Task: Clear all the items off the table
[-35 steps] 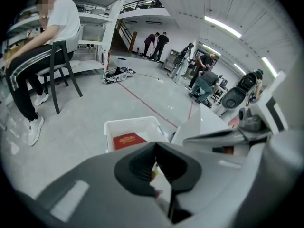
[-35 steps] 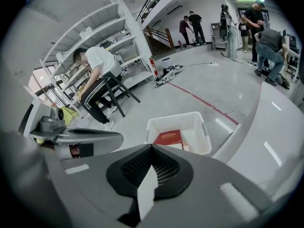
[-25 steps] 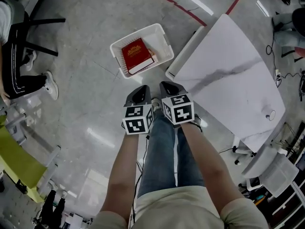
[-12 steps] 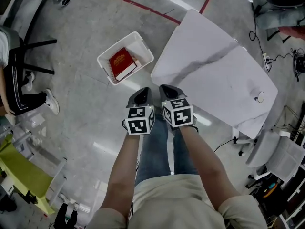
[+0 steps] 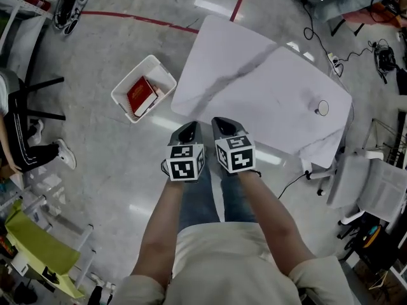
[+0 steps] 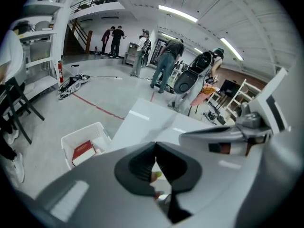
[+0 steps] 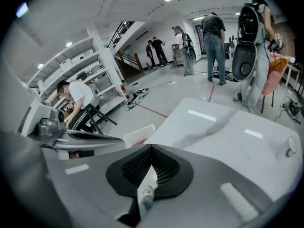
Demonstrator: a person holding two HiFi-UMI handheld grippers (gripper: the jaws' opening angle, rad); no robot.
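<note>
A white marble-pattern table [image 5: 267,100] stands ahead of me, bare apart from a small round disc [image 5: 322,108] near its right end. A white basket [image 5: 143,88] sits on the floor to the table's left, with a red book [image 5: 141,96] inside. My left gripper [image 5: 189,127] and right gripper [image 5: 220,122] hang side by side above the floor, just short of the table's near edge. Both are shut and hold nothing. The left gripper view shows the basket [image 6: 85,144], the book [image 6: 83,151] and the table [image 6: 147,122] beyond its closed jaws. The right gripper view looks over the table [image 7: 228,137].
A seated person [image 5: 19,126] and a black chair are at the left. A white chair [image 5: 375,189] and cables lie right of the table, and a yellow-green chair [image 5: 38,246] stands at lower left. Several people [image 6: 171,65] stand in the background.
Both grippers have risen together, still side by side and shut. The basket has slid left and shrunk in the head view, and the table now shows whole.
</note>
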